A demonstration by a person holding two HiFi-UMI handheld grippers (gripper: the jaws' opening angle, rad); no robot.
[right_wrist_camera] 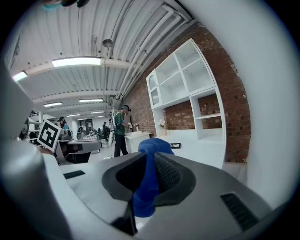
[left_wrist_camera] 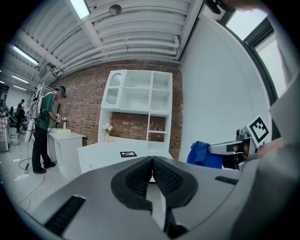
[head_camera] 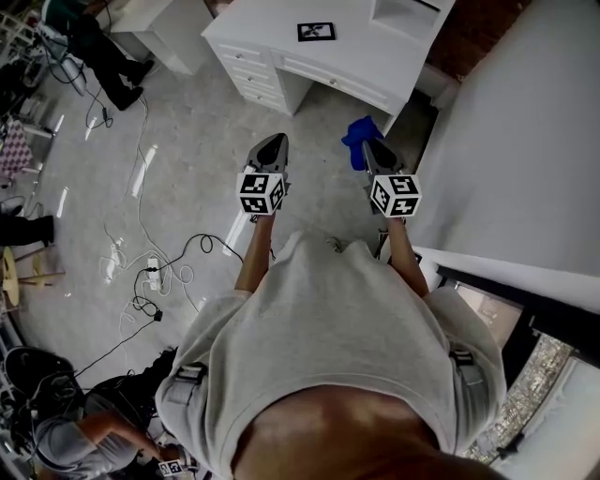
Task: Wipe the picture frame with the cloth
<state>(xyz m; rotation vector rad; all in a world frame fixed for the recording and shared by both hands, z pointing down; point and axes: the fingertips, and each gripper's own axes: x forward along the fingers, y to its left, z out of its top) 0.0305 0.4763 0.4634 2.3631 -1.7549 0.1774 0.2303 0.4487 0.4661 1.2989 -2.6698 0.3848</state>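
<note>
A small black picture frame lies flat on the white desk ahead; it also shows in the left gripper view and, tiny, in the right gripper view. My right gripper is shut on a blue cloth, which bunches above and hangs below the jaws. The cloth shows at the right of the left gripper view too. My left gripper is shut with nothing between its pads. Both grippers hang over the floor, short of the desk.
A white hutch with shelves stands on the desk against a brick wall. A white wall runs along the right. Cables and a power strip lie on the floor at left. A person stands at a second white table.
</note>
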